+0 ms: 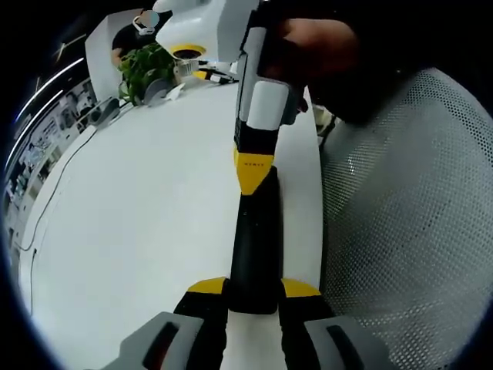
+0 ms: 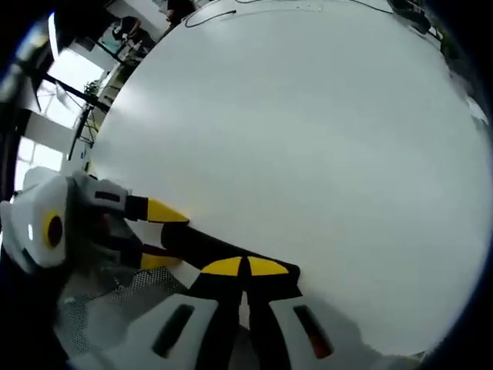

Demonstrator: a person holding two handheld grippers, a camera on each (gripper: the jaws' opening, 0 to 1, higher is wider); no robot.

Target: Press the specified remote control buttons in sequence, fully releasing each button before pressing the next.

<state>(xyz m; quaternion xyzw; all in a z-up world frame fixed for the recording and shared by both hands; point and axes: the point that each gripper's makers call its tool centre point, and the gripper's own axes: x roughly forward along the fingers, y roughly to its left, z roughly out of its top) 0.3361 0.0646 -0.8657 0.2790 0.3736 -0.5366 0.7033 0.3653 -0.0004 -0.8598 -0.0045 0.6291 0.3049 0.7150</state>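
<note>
A slim black remote control (image 1: 254, 231) lies lengthwise near the edge of the white table (image 1: 139, 200). My left gripper (image 1: 254, 289) is shut on its near end, one yellow tip on each side. My right gripper (image 1: 253, 171) comes down from above, jaws together, with its yellow tips resting on the remote's far part. In the right gripper view, my right gripper (image 2: 245, 267) is shut, its tips on top of the remote (image 2: 196, 240). The left gripper (image 2: 162, 235) clamps the remote from the left. The buttons are hidden under the tips.
A grey mesh chair (image 1: 408, 216) stands just past the table edge on the right. At the far end are a green plant (image 1: 142, 69) and a white and yellow device (image 1: 187, 52). A thin cable (image 1: 46, 208) runs along the left side. The table (image 2: 308, 139) stretches wide beyond the grippers.
</note>
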